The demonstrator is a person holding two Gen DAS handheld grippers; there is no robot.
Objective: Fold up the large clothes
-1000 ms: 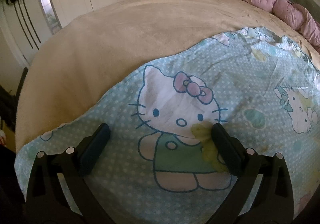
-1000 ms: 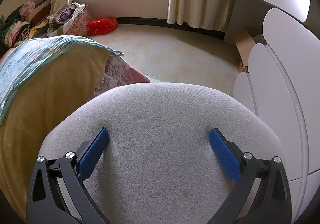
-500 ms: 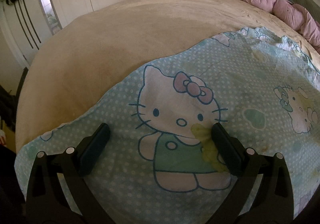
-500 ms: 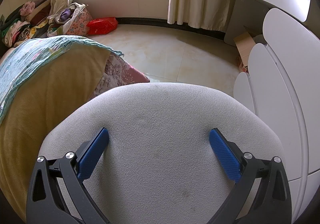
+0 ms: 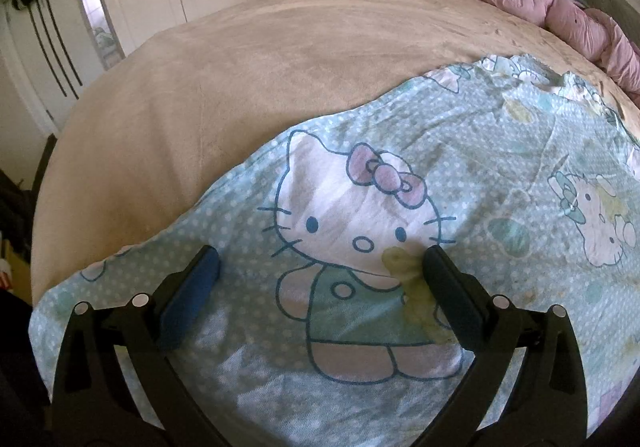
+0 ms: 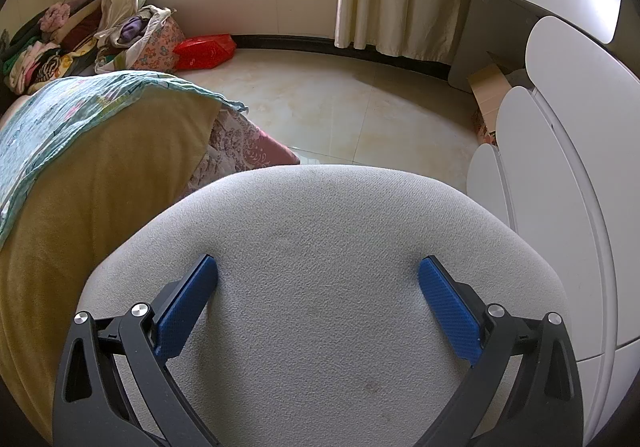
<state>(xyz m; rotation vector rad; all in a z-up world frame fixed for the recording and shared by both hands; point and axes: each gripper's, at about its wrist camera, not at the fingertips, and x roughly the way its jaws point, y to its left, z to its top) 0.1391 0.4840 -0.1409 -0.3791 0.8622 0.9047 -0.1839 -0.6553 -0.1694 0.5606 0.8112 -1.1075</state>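
Nothing moved; sheet [image 5: 460,167] covers bed [image 5: 240,67].

- the bed's [image 5: 248,59] beige surface lies bare from the printed cloth's [image 5: 460,183] far edge to the bed's far edge.
- a pink quilted garment [image 5: 560,3] heaps along the bed's far right edge, blocking that side.
- the grey cushion [image 6: 328,287] fills the space under the right gripper [image 6: 318,279].
- tiled floor [image 6: 360,107] beyond it is open; white cabinet panels [image 6: 560,167] wall off the right.
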